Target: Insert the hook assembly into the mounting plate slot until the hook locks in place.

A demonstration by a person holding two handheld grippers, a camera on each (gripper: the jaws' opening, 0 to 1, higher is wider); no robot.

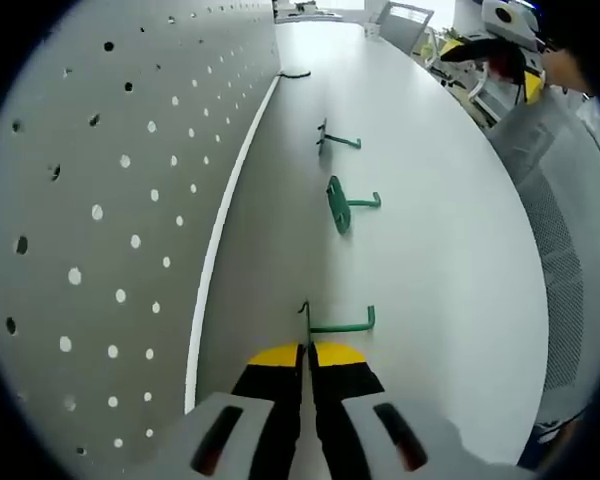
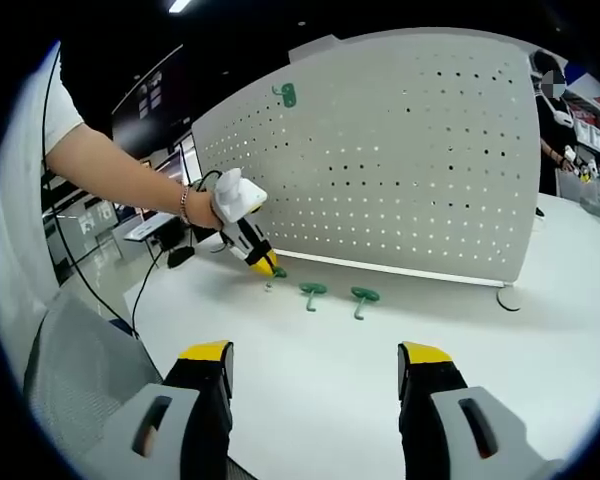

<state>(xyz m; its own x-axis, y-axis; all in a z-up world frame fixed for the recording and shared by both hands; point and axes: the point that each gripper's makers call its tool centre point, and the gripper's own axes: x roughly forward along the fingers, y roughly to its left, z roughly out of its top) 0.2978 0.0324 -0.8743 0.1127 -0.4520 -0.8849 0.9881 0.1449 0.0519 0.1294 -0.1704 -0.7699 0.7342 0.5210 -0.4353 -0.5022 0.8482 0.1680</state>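
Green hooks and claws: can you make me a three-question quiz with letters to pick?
1. Where do the two free green hooks lie?
A on the white table
B on a chair
C on the floor

2. How many hooks does the left gripper view show?
A one
B three
C six

3. How is the right claw?
A open
B shut on a hook
C shut on a cable

Answers:
1 A, they lie on the table beside the pegboard.
2 B, counting the green hook pinched by the left claw.
3 A, a wide gap parts its jaws.
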